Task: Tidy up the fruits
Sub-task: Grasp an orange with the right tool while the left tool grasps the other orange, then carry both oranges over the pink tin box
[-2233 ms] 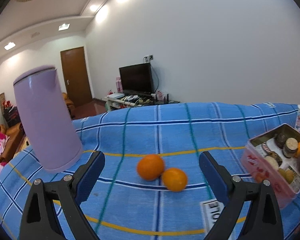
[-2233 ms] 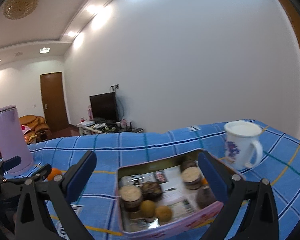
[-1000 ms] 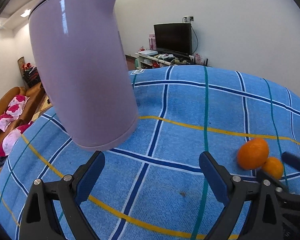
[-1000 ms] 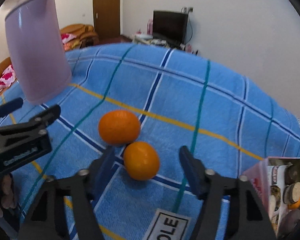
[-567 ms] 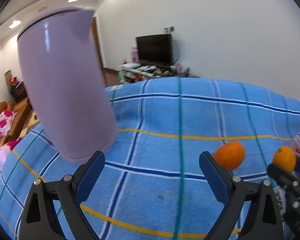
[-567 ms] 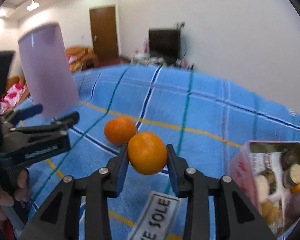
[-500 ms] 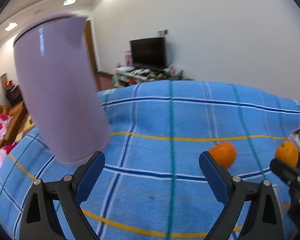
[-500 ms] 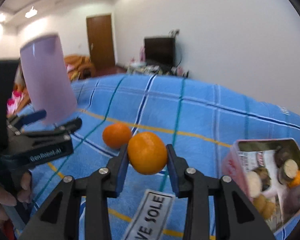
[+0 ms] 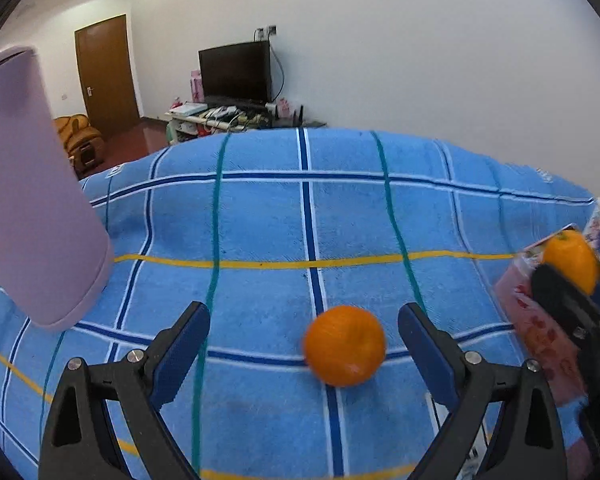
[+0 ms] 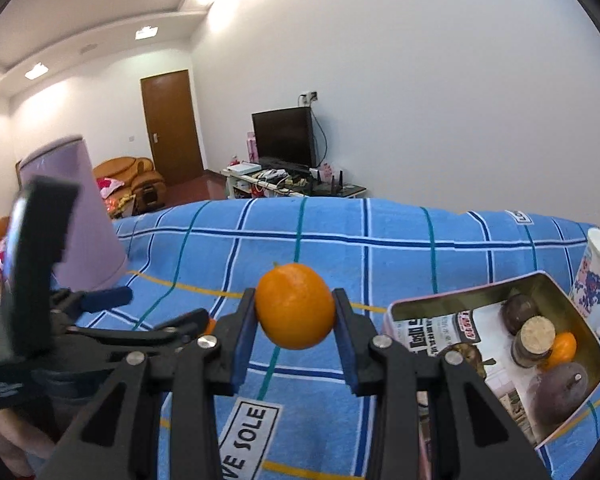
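My right tongs are clamped on an orange, both pads pressing its sides and holding it clear of the cloth. In the left view the same fruit shows at the right edge, in front of the tin. My left tongs stand wide apart with nothing gripped; a second orange lies on the cloth between the two fingers, nearer the right one, and I cannot tell whether it touches that finger.

The table is covered by a bright blue cloth crossed with dark blue, white, teal and yellow lines. A white label with black letters lies on the cloth just under my right tongs. At the right sits an open pink tin holding small jars, dark round lumps, printed paper and a small orange piece. Just beyond it is a white mug with a blue flower print. At the left is a tall lilac jug, looking tilted through the lens.

Behind the table the room has plain white walls, a dark television on a low cluttered stand, a brown door, an orange-brown armchair, and bright ceiling lights.
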`<state>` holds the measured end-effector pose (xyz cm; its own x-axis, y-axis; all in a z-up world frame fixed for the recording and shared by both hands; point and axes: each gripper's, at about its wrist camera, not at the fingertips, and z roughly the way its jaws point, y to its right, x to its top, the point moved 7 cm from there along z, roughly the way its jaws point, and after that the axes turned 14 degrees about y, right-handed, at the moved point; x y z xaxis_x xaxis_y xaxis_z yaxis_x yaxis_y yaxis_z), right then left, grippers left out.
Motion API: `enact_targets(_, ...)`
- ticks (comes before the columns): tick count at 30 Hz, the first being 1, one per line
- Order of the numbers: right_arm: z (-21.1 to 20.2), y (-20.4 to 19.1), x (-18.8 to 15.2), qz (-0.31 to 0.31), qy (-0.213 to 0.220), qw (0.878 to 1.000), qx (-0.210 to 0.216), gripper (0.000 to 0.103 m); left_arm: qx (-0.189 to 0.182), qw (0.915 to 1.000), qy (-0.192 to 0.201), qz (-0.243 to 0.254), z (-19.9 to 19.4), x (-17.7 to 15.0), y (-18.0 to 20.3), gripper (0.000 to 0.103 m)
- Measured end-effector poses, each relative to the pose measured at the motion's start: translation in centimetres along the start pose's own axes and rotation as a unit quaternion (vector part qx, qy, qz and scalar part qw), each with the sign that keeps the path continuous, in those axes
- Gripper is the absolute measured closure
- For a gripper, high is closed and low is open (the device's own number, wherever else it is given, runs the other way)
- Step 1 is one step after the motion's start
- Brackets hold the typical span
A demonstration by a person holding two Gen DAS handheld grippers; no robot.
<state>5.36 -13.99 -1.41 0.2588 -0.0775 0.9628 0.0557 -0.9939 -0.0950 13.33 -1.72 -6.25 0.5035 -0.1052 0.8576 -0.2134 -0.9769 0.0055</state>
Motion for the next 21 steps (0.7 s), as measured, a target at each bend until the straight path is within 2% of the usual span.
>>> enact_targets(2, 0.4, 0.3, 0.0, 0.006, -0.005, 1.000, 0.000, 0.063, 0.006, 0.9997, -0.023, 0.009, 1.0, -0.8, 0.8, 0.007)
enact_targets(5, 0.7, 0.6, -0.1, 0.021, -0.014, 1.000, 0.004, 0.063, 0.016, 0.9991, -0.036, 0.017, 1.9, -2.0, 1.3, 0.007)
enact_targets(7, 0.8, 0.7, -0.3, 0.025, -0.020, 0.999, 0.007, 0.063, 0.017, 0.9986, -0.048, 0.011, 2.4, -2.3, 1.2, 0.027)
enact_targets(8, 0.9, 0.6, -0.3, 0.025, -0.022, 0.999, 0.009, 0.063, 0.006, 0.9988, -0.049, -0.001, 2.5, -2.3, 1.2, 0.037)
enact_targets(11, 0.9, 0.3, -0.4, 0.021, -0.026, 0.999, 0.012, 0.063, 0.000, 0.9986, -0.049, -0.022, 2.4, -2.2, 0.7, 0.053)
enact_targets(14, 1.0, 0.0, -0.6, 0.012, -0.025, 1.000, 0.009, 0.063, -0.003, 0.9985, -0.043, -0.035, 2.1, -2.1, 0.4, 0.053)
enact_targets(16, 0.9, -0.1, -0.6, 0.005, -0.022, 1.000, 0.005, 0.063, 0.007, 0.9989, -0.024, -0.040, 1.4, -1.7, 0.1, 0.053)
enact_targets(21, 0.2, -0.5, -0.2, -0.014, 0.004, 1.000, -0.004, 0.063, 0.047, 0.9965, 0.059, -0.036, -1.9, -0.3, -0.6, 0.053)
